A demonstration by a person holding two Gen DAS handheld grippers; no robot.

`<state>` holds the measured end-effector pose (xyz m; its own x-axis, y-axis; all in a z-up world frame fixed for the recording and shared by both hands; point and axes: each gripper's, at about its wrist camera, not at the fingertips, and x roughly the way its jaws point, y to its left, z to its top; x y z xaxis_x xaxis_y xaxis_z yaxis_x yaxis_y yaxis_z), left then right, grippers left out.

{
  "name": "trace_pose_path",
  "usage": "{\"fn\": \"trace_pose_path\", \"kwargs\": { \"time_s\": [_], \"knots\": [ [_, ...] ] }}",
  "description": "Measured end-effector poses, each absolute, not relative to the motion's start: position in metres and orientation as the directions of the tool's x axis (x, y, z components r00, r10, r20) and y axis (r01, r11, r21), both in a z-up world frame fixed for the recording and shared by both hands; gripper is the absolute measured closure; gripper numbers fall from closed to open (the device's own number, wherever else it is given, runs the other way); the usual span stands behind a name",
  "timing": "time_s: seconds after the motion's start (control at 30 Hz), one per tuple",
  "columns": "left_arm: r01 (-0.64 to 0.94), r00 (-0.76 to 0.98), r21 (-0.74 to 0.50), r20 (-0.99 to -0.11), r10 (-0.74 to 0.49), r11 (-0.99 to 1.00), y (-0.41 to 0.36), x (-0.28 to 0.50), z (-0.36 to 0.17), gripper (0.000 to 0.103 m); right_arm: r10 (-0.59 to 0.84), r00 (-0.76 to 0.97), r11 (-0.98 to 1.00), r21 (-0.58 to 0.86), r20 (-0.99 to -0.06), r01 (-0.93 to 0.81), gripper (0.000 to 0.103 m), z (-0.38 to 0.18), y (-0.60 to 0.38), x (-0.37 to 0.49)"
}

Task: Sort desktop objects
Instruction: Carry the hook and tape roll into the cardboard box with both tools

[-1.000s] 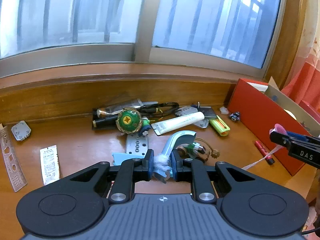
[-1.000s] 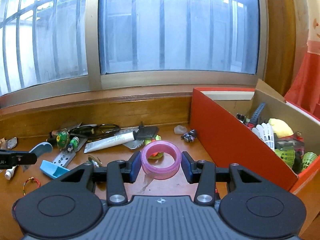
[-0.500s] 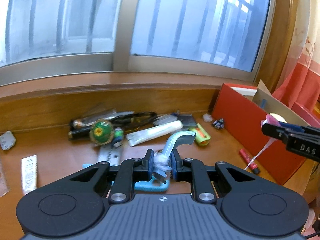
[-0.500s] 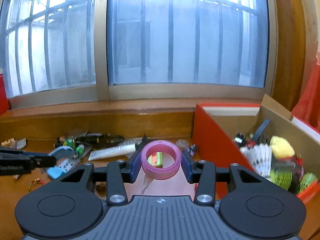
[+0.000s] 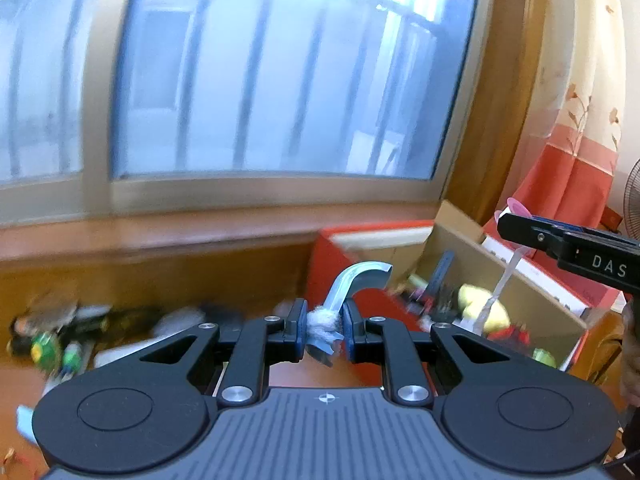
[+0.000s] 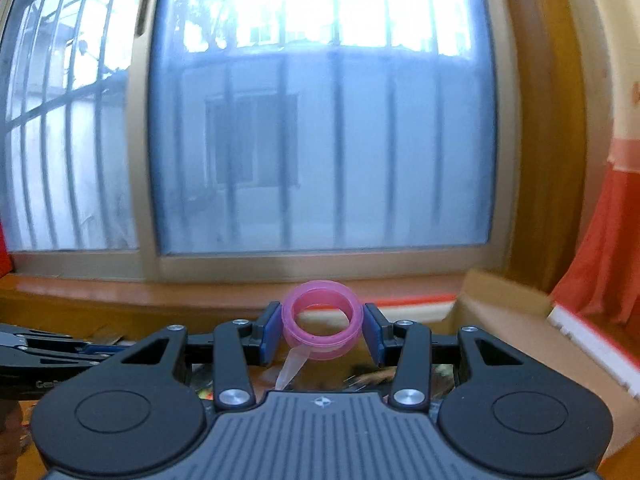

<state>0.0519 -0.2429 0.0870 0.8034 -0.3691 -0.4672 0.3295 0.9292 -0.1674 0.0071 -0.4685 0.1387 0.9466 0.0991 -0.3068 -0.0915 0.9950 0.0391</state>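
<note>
My left gripper (image 5: 325,328) is shut on a curved light-blue plastic tool (image 5: 352,284) with white fluff on its handle, held in the air in front of the red cardboard box (image 5: 332,256). My right gripper (image 6: 322,330) is shut on a pink tape roll (image 6: 322,330) whose loose end (image 6: 291,368) hangs down; it is raised above the box (image 6: 500,320). In the left wrist view the right gripper (image 5: 568,244) shows at the right, over the box, with the tape tail (image 5: 496,292) dangling.
The box holds several items, among them a yellow soft object (image 5: 480,304). Blurred clutter (image 5: 60,344) lies on the wooden desk at the left. A window with a wooden sill (image 6: 240,288) is behind. A red curtain (image 5: 568,184) hangs at the right.
Both grippers have risen and swung right toward the box with their objects. The desk clutter has slid to the lower left of the left view; the right view now shows mostly window.
</note>
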Motion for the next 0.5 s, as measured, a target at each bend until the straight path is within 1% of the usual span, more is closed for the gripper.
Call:
{"fn": "trace_pose_path", "kwargs": {
  "time_s": [0.17,0.3,0.5],
  "knots": [
    [0.346,0.812,-0.148,-0.447,-0.375,0.926,-0.291,0.069,0.099,0.083,0.058,0.962,0.998,0.008,-0.266,-0.058,0.057,0.154,-0.523,0.018],
    [0.366,0.795,-0.147,-0.465,-0.390,0.919,-0.326,0.085,0.098,0.083,0.029,0.963,0.999,-0.005,-0.269,-0.032,0.057,0.153,-0.560,0.028],
    [0.384,0.758,-0.125,-0.523,-0.389,0.915,-0.366,0.112,0.081,0.083,0.031,0.930,0.999,0.033,-0.366,-0.021,0.057,0.121,-0.595,0.054]
  ]
}}
